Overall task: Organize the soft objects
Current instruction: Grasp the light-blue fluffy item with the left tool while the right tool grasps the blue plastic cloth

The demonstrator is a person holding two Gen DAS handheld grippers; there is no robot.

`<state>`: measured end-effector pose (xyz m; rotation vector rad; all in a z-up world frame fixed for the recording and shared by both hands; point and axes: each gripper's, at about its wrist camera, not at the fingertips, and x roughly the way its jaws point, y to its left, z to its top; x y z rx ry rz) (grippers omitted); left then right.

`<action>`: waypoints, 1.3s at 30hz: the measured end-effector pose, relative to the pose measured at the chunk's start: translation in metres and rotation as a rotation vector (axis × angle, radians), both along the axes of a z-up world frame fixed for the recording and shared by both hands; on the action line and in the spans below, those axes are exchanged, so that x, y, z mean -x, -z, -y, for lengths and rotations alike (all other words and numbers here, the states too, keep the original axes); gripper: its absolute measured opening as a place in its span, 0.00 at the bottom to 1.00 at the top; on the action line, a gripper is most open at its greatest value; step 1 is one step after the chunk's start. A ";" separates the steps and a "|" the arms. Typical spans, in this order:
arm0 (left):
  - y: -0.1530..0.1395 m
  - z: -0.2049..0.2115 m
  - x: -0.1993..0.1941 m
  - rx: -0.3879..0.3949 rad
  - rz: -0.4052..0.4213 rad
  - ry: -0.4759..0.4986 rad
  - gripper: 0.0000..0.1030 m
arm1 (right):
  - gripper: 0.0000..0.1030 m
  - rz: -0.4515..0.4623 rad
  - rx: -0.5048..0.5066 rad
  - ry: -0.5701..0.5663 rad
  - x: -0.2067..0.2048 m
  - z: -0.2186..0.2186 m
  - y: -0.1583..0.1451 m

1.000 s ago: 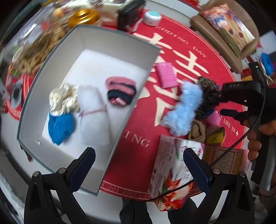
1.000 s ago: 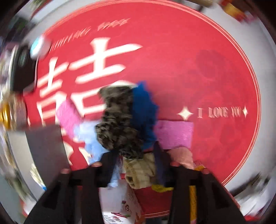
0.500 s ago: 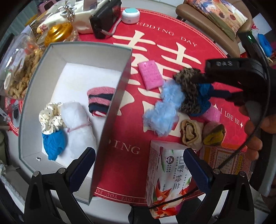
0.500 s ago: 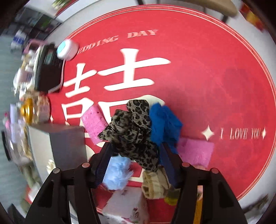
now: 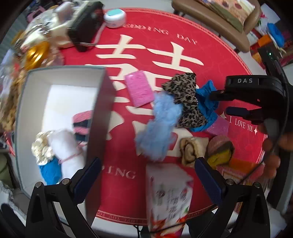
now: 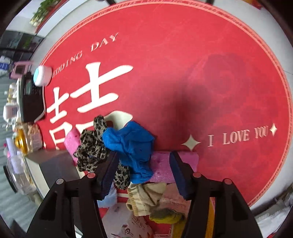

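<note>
Here the blue scrunchie (image 6: pixel 134 148) lies on the red mat (image 6: pixel 183 64), bunched against the leopard scrunchie (image 6: pixel 91 146); both sit in a heap with the fluffy light-blue scrunchie (image 5: pixel 159 126) just beside them, a pink sponge (image 5: pixel 140 90) toward the box and a second pink sponge (image 6: pixel 164 168) under the blue one's edge; a rolled beige sock (image 5: pixel 191 151) and a pink-and-yellow roll (image 5: pixel 220 151) rest nearer the mat's rim.

The grey box (image 5: pixel 99 117) stands open on the left of the mat; inside lie a striped pink-and-navy sock roll (image 5: pixel 81 121), a white fluffy piece (image 5: pixel 66 148), a cream dotted scrunchie (image 5: pixel 43 148) and another blue piece (image 5: pixel 50 173), all crowded to the near end, the far end of the white floor bare; its right wall rises between the contents and the heap.

The far half of the mat around the lettering is free; a black device (image 5: pixel 84 23) and a white-and-teal puck (image 5: pixel 115 16) sit at its far edge; a tissue pack (image 5: pixel 168 197) stands close before the left gripper (image 5: pixel 146 181).

The right gripper (image 6: pixel 142 172) has its fingers spread wide; the blue scrunchie lies between them, against the left finger (image 6: pixel 108 172), the other finger apart from it; the left gripper's fingers are also spread wide, holding nothing, near the box's wall.
</note>
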<state>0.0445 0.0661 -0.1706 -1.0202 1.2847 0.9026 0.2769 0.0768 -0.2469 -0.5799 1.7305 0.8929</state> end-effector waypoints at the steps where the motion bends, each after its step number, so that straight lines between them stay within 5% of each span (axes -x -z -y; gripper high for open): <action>1: 0.006 -0.003 -0.006 0.015 -0.001 0.005 1.00 | 0.60 -0.006 0.001 -0.020 0.002 -0.003 0.003; 8: 0.032 -0.008 -0.024 0.066 -0.054 0.019 1.00 | 0.55 -0.035 0.045 -0.103 0.021 -0.019 0.037; 10: 0.038 -0.012 -0.026 0.087 -0.042 0.001 1.00 | 0.42 -0.090 0.026 -0.065 0.018 -0.020 0.038; 12: 0.046 -0.017 -0.029 0.115 -0.018 -0.013 1.00 | 0.17 -0.121 0.030 -0.054 0.014 -0.020 0.037; 14: 0.052 -0.022 -0.033 0.122 -0.026 -0.006 1.00 | 0.13 -0.145 0.022 -0.039 0.008 -0.015 0.034; 21: 0.073 -0.034 -0.057 0.112 -0.076 0.089 1.00 | 0.13 -0.260 -0.043 0.094 -0.020 0.003 0.020; 31: 0.112 -0.039 -0.068 0.167 -0.132 0.116 0.99 | 0.13 -0.297 -0.142 0.061 -0.022 0.003 -0.012; 34: 0.118 -0.040 -0.069 0.179 -0.123 0.112 0.65 | 0.14 -0.304 -0.154 0.054 -0.020 0.005 -0.016; 36: 0.119 -0.041 -0.070 0.179 -0.117 0.113 0.55 | 0.14 -0.303 -0.162 0.050 -0.020 0.007 -0.019; 38: 0.115 -0.033 -0.068 0.158 -0.093 0.114 0.27 | 0.14 -0.297 -0.170 0.048 -0.021 0.009 -0.021; 39: 0.112 -0.034 -0.068 0.148 -0.087 0.114 0.27 | 0.14 -0.289 -0.178 0.045 -0.022 0.010 -0.024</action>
